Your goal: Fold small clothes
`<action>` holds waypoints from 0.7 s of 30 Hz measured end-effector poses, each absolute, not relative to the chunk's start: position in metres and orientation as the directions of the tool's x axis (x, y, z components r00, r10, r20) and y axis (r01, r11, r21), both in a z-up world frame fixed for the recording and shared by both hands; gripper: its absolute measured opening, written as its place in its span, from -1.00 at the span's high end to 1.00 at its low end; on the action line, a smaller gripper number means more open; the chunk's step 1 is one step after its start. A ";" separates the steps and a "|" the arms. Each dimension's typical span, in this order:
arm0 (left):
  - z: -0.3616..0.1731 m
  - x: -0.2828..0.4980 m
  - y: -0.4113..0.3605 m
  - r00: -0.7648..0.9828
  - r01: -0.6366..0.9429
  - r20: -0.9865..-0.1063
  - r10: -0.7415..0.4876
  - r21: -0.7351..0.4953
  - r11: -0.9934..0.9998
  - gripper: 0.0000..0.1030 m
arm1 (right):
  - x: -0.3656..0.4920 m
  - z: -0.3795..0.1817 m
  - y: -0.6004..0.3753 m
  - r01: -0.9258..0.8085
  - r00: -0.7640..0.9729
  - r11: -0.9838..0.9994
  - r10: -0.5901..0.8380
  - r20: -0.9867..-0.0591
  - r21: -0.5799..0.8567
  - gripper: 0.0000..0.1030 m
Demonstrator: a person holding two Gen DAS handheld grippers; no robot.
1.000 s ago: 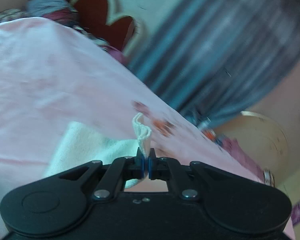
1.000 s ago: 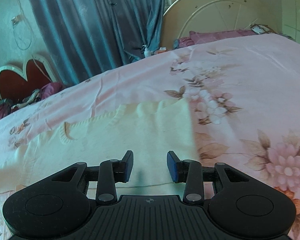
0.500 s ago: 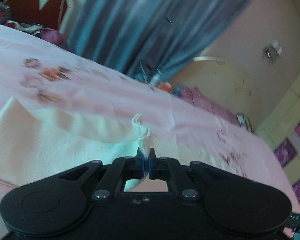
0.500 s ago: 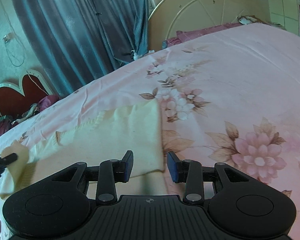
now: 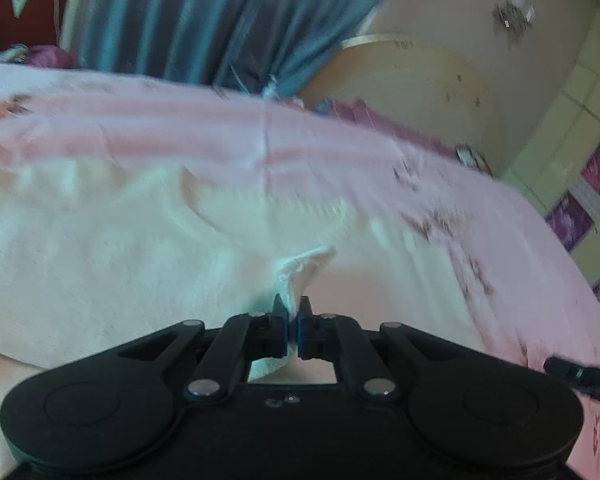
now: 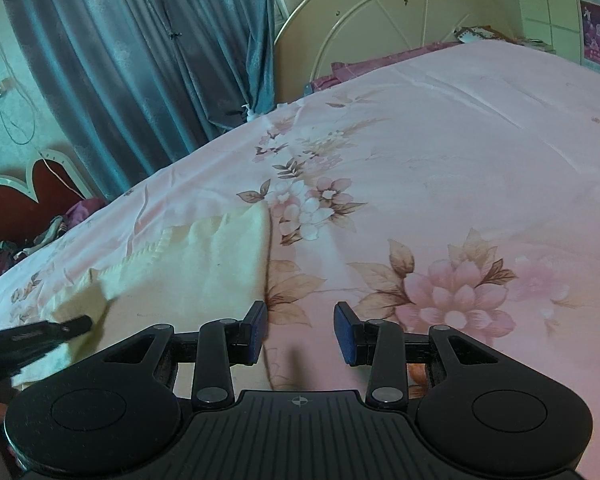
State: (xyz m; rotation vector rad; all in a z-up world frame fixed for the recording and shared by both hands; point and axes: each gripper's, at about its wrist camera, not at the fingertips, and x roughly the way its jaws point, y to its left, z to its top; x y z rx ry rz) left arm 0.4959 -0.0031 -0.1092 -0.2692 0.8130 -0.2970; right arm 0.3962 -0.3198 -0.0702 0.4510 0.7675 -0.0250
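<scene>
Pinching a bunched corner of a cream knit garment, the left gripper has its two black fingers w/ blue pads pressed nearly together, cloth caught between them and a small tuft sticking up just past the tips. Left wrist view is motion-blurred, so knit detail is soft. The garment spreads across the left and centre of that view, lying on a pink floral bedsheet; a ribbed edge shows near its far side.

Right wrist view is sharp. The right gripper has its fingers spread wide apart, nothing between them, hovering over bare sheet just beside the garment's right edge. The cream garment lies flat to the left of that gripper, its straight side edge running up from near the left fingertip. At the far left of this view the other gripper's black tip touches the garment's near-left corner, where the cloth looks lifted and doubled over.

Background: blue-grey curtain behind the bed, cream arched headboard at upper right, a red heart-shaped board w/ pale trim at left, dark pink pillow by the headboard, tiled wall w/ purple patterned tiles at the right of the left wrist view.
</scene>
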 end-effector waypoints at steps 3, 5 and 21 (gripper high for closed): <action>-0.116 0.494 -0.012 0.641 0.196 -0.657 -0.398 -0.361 0.912 0.16 | 0.395 -0.066 -0.321 0.173 0.731 0.899 0.155 -0.664 0.401 0.25; -0.110 0.486 -0.015 0.663 0.211 -0.638 -0.392 -0.343 0.915 -0.21 | 0.397 -0.062 -0.317 0.167 0.737 0.907 0.146 -0.661 0.386 0.25; -0.095 0.396 0.153 0.728 -0.118 -0.684 -0.047 -0.192 0.974 -0.07 | 0.468 -0.092 -0.185 -0.002 0.638 0.820 0.442 -0.631 0.573 -0.21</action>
